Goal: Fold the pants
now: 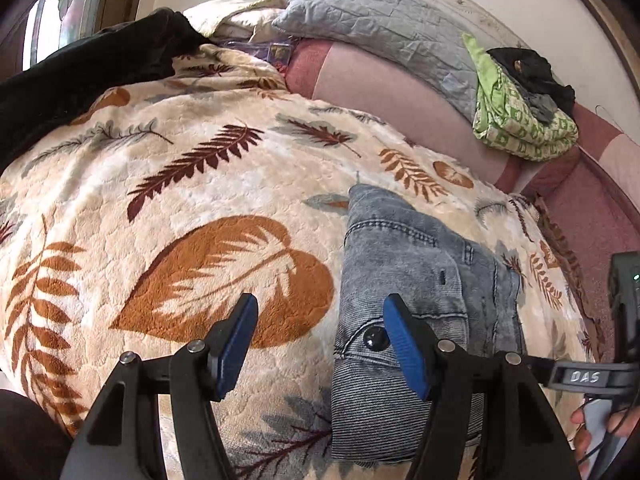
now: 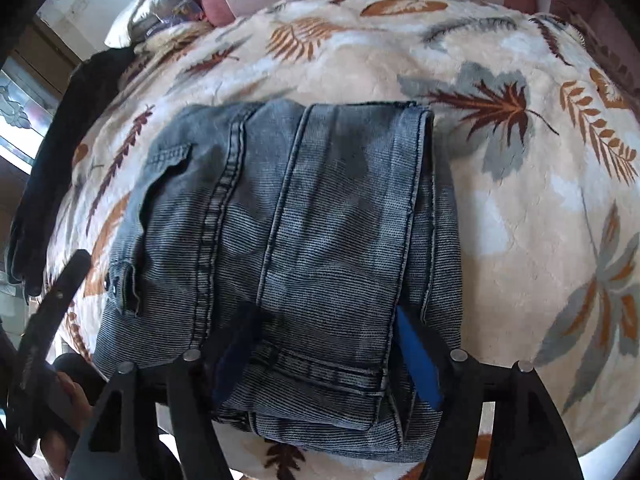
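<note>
The right gripper [image 2: 320, 354] is hanging almost straight down over the near edge of the jeans [image 2: 296, 216], its blue pads standing wide apart on either side of the top folded layer at about six o'clock in the right wrist view; they are straddling the denim rather than pinching it, so nothing is looking held. The jeans are lying folded into a compact stack on the leaf-printed blanket [image 2: 520, 220], with the long axis of the stack running from six towards twelve o'clock and the waistband button sitting out at nine o'clock. The left gripper [image 1: 320, 344] is hovering just beside the waistband end, equally wide and empty, with the jeans lying from its five o'clock up to two o'clock. I judge the right hand the nearer one for any further fold or smoothing press. Readable writing is scarce: a grey tag [image 1: 586, 377] at four o'clock in the left view is showing "DAS". Farther off, a quilted pillow [image 1: 380, 20] is resting at one o'clock.
</note>
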Motion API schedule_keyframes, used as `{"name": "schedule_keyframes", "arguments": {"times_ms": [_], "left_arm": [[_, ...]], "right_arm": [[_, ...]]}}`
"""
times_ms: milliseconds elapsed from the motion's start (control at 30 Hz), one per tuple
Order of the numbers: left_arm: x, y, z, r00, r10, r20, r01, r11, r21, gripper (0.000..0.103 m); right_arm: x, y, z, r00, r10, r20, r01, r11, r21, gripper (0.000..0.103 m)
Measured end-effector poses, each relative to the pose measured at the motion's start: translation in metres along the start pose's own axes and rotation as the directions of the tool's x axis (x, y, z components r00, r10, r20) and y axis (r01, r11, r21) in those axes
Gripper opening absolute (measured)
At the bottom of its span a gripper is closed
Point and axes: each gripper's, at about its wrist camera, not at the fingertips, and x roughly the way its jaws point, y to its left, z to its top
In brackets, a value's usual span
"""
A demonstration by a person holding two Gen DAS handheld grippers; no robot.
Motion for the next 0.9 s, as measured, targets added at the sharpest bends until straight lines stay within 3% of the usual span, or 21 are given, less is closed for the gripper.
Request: {"name": "schedule_keyframes", "arguments": {"times_ms": [133, 200, 233, 300, 367, 467, 533, 567, 667, 733, 833, 900], "left_arm": [[-0.003, 0.000, -0.002, 0.998, 0.051, 0.039, -0.051, 0.999, 0.016, 0.066], [0.001, -0.001, -0.001, 0.997, 0.069, 0.026, -0.069, 0.997, 0.017, 0.068], [0.006, -0.002, -0.002, 0.997, 0.072, -0.001, -0.072, 0.997, 0.016, 0.070], [0.007, -0.002, -0.003, 0.996, 0.087, -0.010, -0.087, 0.996, 0.019, 0.070], [0.001, -0.005, 0.000, 0.995, 0.098, -0.008, -0.098, 0.995, 0.035, 0.070], [-0.020, -0.010, 0.010, 0.994, 0.087, 0.071, -0.091, 0.995, 0.051, 0.071], [-0.023, -0.016, 0.012, 0.996, 0.053, 0.076, -0.060, 0.994, 0.089, 0.077], [-0.018, -0.021, 0.010, 0.998, 0.040, 0.050, -0.046, 0.991, 0.124, 0.080], [0.013, -0.034, -0.011, 0.993, 0.065, -0.096, -0.040, 0.968, 0.247, 0.080], [0.008, -0.033, -0.017, 0.998, 0.053, -0.028, -0.045, 0.970, 0.241, 0.081], [0.008, -0.032, -0.015, 0.998, 0.044, -0.040, -0.034, 0.974, 0.225, 0.081], [0.008, -0.030, -0.015, 0.999, 0.028, -0.046, -0.018, 0.976, 0.218, 0.081]], "right_arm": [[-0.033, 0.007, -0.019, 0.993, 0.015, 0.118, -0.012, 1.000, -0.022, 0.074], [-0.010, -0.001, -0.030, 0.998, -0.040, 0.038, 0.042, 0.998, -0.048, 0.078], [-0.002, -0.007, -0.034, 0.999, -0.017, 0.033, 0.018, 0.999, -0.043, 0.078], [-0.013, -0.015, -0.037, 0.997, 0.030, 0.072, -0.029, 1.000, -0.011, 0.078], [-0.030, -0.017, -0.040, 0.993, 0.015, 0.118, -0.016, 1.000, 0.008, 0.079], [-0.042, -0.010, -0.049, 0.979, 0.000, 0.203, 0.011, 0.999, -0.053, 0.080], [-0.016, -0.012, -0.052, 0.993, -0.031, 0.110, 0.039, 0.997, -0.069, 0.083], [-0.012, -0.017, -0.054, 0.992, -0.017, 0.122, 0.024, 0.998, -0.051, 0.085], [-0.021, -0.021, -0.054, 0.993, 0.002, 0.122, -0.002, 1.000, 0.000, 0.086], [-0.035, -0.018, -0.053, 0.987, -0.002, 0.161, 0.002, 1.000, 0.000, 0.086], [-0.049, -0.010, -0.052, 0.974, -0.020, 0.226, 0.027, 0.999, -0.026, 0.086], [-0.026, -0.008, -0.053, 0.987, -0.069, 0.148, 0.079, 0.995, -0.063, 0.090]]}}
